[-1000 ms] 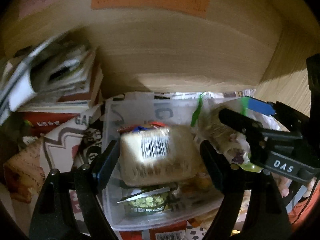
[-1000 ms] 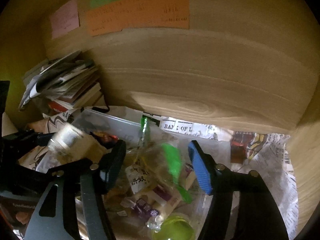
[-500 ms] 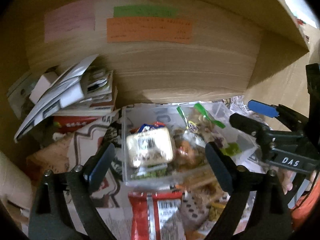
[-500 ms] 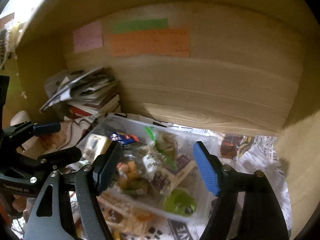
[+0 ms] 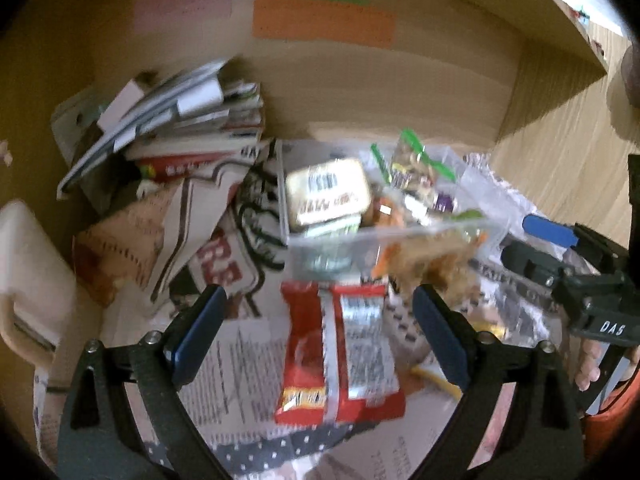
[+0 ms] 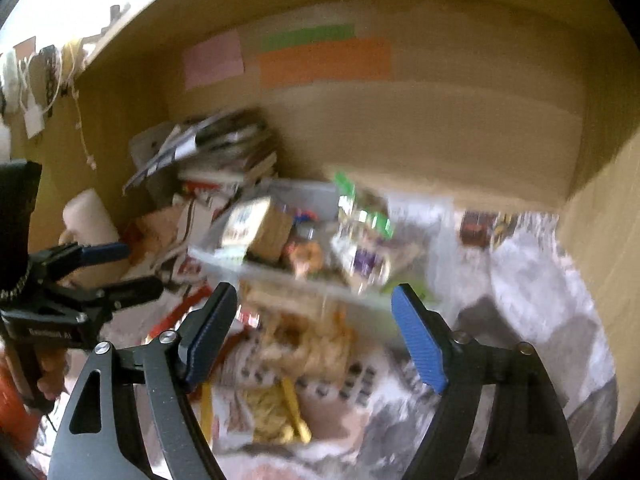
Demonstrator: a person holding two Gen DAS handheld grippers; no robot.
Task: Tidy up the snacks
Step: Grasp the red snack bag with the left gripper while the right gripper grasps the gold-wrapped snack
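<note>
Both tongs, left (image 5: 316, 332) and right (image 6: 314, 334), stand wide apart, holding nothing. The red snack packet (image 5: 340, 352) lies on newspaper just before the clear bin (image 5: 384, 236). Though blurred, it seems flat: pinch one edge squarely.

dim warm shelf light, motion blur throughout, dark fisheye-warped corners

We are looking into a home storage nook: a wooden alcove (image 5: 440, 92) with coloured paper notes (image 5: 324, 24) stuck to its back, a messy stack of books (image 5: 192, 128) and papers, newspaper (image 5: 236, 360) lining the floor, and a clear bin (image 5: 396, 240) crammed with snack packets.
</note>
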